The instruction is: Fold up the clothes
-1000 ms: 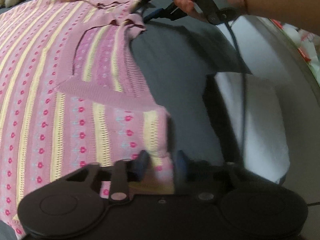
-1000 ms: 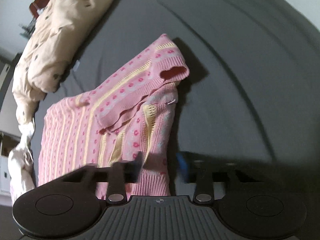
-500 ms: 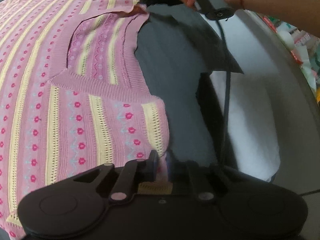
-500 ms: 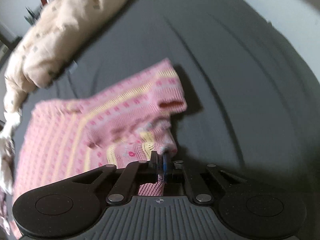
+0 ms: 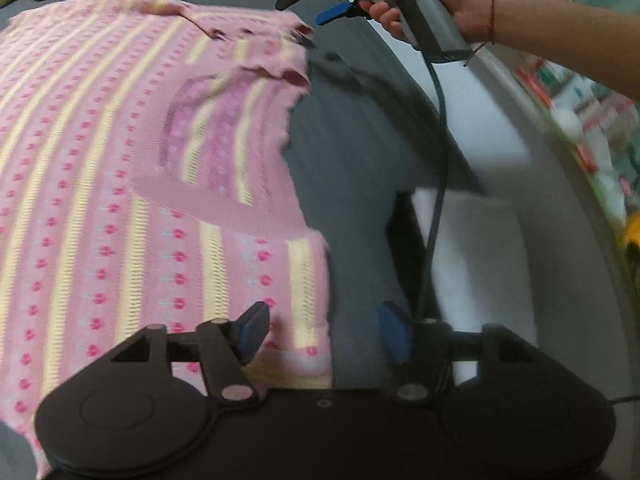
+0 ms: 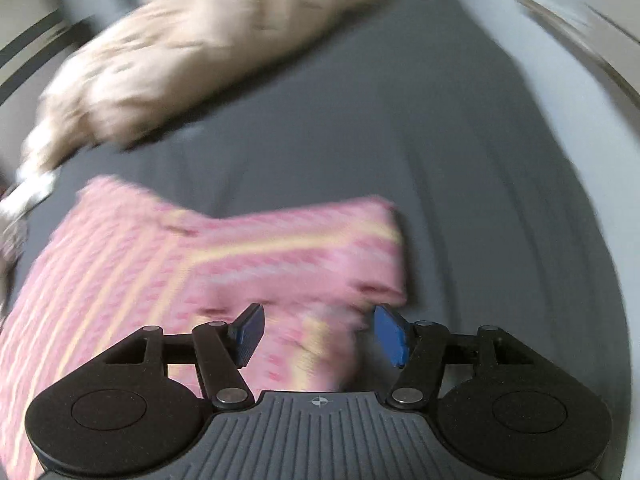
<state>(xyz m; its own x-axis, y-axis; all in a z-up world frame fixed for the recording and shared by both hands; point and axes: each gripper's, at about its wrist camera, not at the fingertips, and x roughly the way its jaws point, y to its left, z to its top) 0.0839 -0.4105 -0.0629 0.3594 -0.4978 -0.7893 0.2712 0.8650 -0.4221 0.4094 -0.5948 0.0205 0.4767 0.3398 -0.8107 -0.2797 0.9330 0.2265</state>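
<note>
A: left gripper [image 5: 322, 330] jaws?
B: wide, nothing between the pads; the near corner of the pink striped sweater [image 5: 120, 184] sits under the left pad, dark sheet under the right one

A: right gripper [image 6: 318, 334]?
B: also spread wide, empty; sweater [image 6: 160, 272] edge lies below and between the blue pads, picture heavily blurred so I can't tell whether they touch it

A: where's the sweater overall?
B: flat on the bed [image 5: 360, 140] with its grey sheet, neckline facing the bed edge, one sleeve lying out to the side in the right wrist view

A: anything else around?
B: a hand [image 5: 436, 4] holds the right gripper above the far shoulder of the sweater, cable [image 5: 438, 160] trailing down; beige blanket [image 6: 200, 40] bunched at the far side of the bed, white pillow-like thing [image 5: 480, 272] just beside the bed edge
</note>
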